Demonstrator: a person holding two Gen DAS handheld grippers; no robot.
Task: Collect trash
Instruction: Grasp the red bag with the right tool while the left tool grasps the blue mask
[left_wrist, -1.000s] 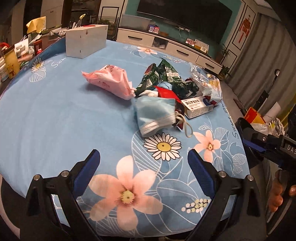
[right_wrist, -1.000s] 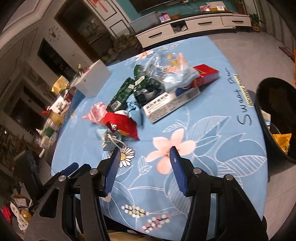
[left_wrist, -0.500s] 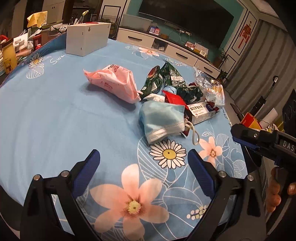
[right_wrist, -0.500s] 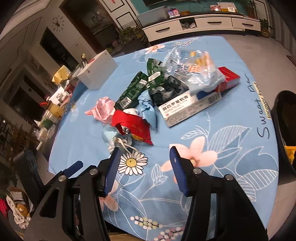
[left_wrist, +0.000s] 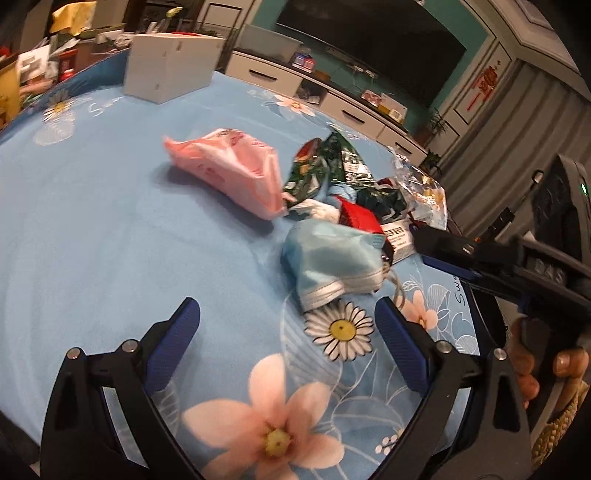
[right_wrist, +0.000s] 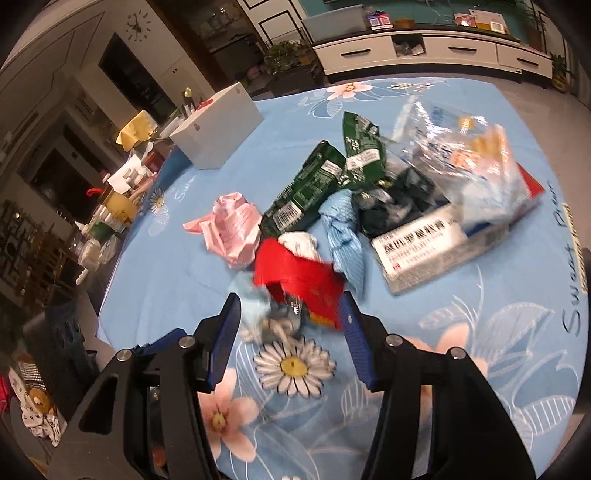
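Both claws hang spread and empty over the flowered tablecloth (left_wrist: 110, 229). Just ahead of the left gripper (left_wrist: 288, 325) lies a blue face mask (left_wrist: 332, 258); the right gripper (right_wrist: 291, 314) frames a red wrapper (right_wrist: 295, 273). Beyond sit a pink packet (left_wrist: 229, 170), green wrappers (right_wrist: 314, 184), a medicine box (right_wrist: 424, 247) and a white box (left_wrist: 166, 70).

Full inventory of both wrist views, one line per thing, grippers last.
tablecloth: 1, blue floral, covers the table
white box: 1, white, far side of table
pink wrapper: 1, pink, left of the pile
green snack bags: at least 2, dark green, middle of pile
face mask: 1, light blue, near edge of pile
red packet: 1, red, just ahead of right gripper
medicine box: 1, white, right of pile
clear plastic bag: 1, transparent, on top of medicine box
left gripper: open, empty
right gripper: open, empty
hand: 1, holding the right gripper's handle
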